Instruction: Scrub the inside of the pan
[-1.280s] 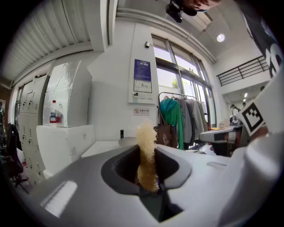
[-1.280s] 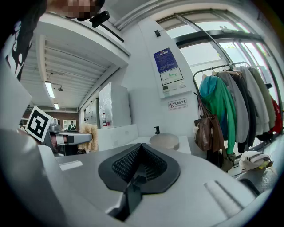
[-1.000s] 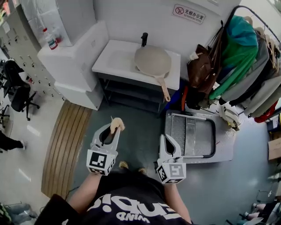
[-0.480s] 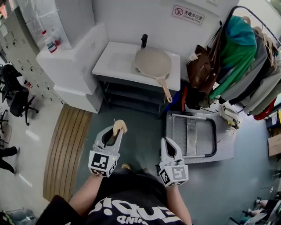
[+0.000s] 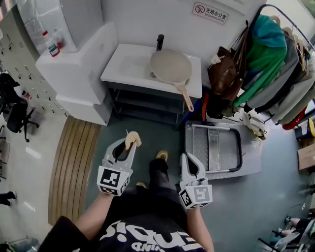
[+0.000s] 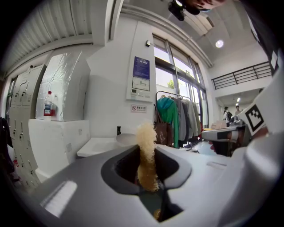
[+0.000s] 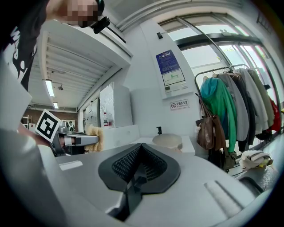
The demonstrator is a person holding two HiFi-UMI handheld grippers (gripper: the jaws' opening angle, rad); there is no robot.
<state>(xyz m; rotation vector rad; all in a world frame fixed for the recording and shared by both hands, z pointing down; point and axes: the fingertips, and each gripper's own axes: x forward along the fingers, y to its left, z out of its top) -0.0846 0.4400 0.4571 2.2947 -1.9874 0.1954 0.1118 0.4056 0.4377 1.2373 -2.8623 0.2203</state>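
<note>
Moved: one shoe point(image 5: 161, 155) has stepped forward between the grippers, toward the white table point(image 5: 123, 69).
Pan point(image 5: 171, 66): round, matte cream, with a tan handle; it lies on the table's right half, handle past the front edge.
Left gripper point(image 5: 129, 145): well short of the table, pinching a fuzzy tan sponge point(image 5: 132, 139).
Right gripper point(image 5: 187, 157): equally short of the table, ribbed pads pressed together, empty.
Sign point(image 5: 210, 13): on the wall above the table; red no-smoking symbol, Chinese characters.
</note>
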